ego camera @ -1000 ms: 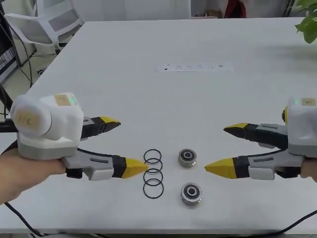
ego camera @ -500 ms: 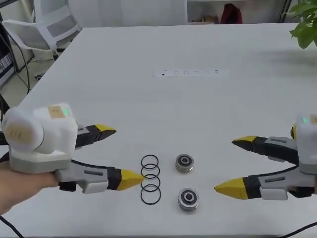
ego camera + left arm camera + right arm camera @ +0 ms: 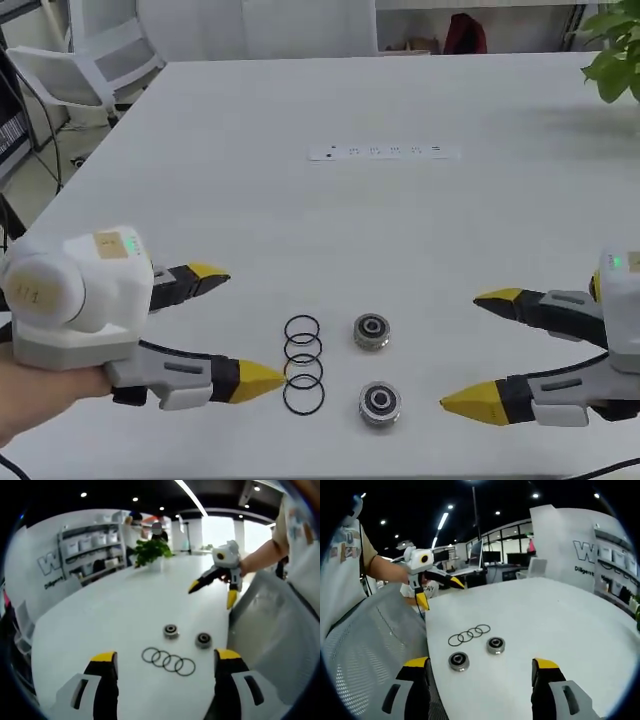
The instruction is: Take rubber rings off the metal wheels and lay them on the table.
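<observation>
Setting: we see a wide white table point(image 3: 400, 220) in an office, with a white power strip point(image 3: 384, 152) lying further back and a plant point(image 3: 615, 60) at the far right corner.
Left side: the left gripper point(image 3: 250, 325) hangs over the table just left of the rings, jaws spread wide, nothing between them, touching nothing.
Right side: the right gripper point(image 3: 462, 350) hangs to the right of the wheels, jaws likewise wide apart and empty.
Counted: four thin black rubber rings point(image 3: 303, 364) lie on the table in one overlapping row. Just right of them are two metal wheels point(image 3: 372, 331), one nearer us, apart from each other.
Unclear: the head view's edge cuts off the right gripper's body, and we cannot tell whether any ring sits in a wheel's groove.
</observation>
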The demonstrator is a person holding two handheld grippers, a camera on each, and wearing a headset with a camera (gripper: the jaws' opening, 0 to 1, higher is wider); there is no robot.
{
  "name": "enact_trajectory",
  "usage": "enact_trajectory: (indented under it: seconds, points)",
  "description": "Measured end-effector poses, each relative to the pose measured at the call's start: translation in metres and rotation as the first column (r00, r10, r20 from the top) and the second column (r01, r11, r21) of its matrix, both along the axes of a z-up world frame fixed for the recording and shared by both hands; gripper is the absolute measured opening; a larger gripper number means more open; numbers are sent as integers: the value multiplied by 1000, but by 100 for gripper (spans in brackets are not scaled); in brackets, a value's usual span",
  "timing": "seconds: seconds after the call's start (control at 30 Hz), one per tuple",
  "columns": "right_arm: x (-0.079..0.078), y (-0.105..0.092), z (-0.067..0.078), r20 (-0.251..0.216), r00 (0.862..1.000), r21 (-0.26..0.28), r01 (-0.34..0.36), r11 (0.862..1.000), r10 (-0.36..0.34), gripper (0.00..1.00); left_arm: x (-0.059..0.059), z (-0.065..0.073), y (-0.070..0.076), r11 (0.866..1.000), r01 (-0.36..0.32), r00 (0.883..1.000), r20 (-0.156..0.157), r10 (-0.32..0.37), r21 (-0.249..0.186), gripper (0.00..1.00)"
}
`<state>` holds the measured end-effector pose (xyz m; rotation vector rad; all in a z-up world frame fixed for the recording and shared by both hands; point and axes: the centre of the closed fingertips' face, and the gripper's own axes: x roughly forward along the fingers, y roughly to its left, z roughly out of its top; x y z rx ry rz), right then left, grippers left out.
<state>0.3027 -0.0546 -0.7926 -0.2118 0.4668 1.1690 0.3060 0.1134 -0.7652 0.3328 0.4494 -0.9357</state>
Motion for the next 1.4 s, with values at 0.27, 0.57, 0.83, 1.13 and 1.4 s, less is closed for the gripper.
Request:
enact_trajectory:
  seconds: [0.27,0.57,0.83,1.13,1.4]
  points:
    - [-1,-1,-1,3,1000,-5,-1,1000,1,83,-1,1,1,1000,-7,1000,2,7,-6,80]
    - [-2,-3,-2,-2,1000,-6,7,1000,-7,83,-2,3,2,1000,-10,1000,4,10,-10,80]
    - [-1,-3,-2,1,1000,-5,6,1000,-6,83,-1,5,3,1000,-13,1000,9,13,-9,80]
    - [-1,-4,-1,1,1000,-2,9,1000,-9,83,0,6,2,1000,-11,1000,9,11,-9,80]
    - [-1,-6,-1,1,1000,1,13,1000,-13,83,1,7,1,1000,-9,1000,11,9,-9,79]
